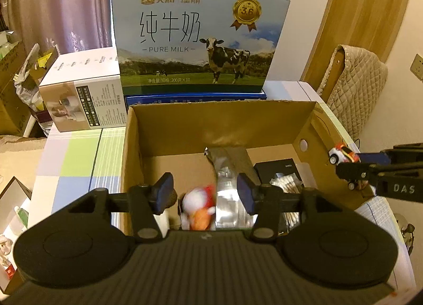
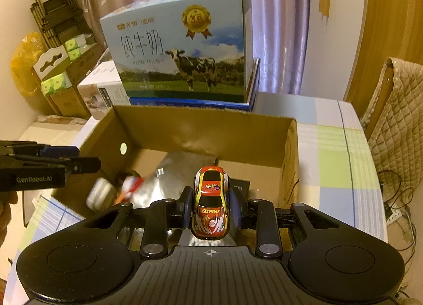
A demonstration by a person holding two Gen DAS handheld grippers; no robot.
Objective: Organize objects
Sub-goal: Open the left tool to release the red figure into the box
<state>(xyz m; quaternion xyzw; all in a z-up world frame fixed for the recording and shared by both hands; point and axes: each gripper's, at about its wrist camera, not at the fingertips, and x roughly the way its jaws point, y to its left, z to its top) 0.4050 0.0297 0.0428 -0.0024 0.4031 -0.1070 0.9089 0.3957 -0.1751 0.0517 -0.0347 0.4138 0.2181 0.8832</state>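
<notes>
Checked cloth covers your table, with curtains behind it and a milk carton standing on a blue box along the far edge. A white box sits beside the carton toward the far left corner. Your open cardboard box stands in the middle of the table.

Your right gripper hangs over the box's near right side, jaws closed on a toy car. The car sits squarely between the two pads, nose pointing away from you, its sides pressed by both of them. In the left wrist view you see the same car at the box's right wall.

Your left gripper hovers over the box's near left side with its jaws spread wide and nothing between them. Below that gap, blurred, a small white and red toy lies in the box, apart from both pads. Next to it lies a silver pouch, and further right a black box and a pack of cotton swabs, all on the box floor.
</notes>
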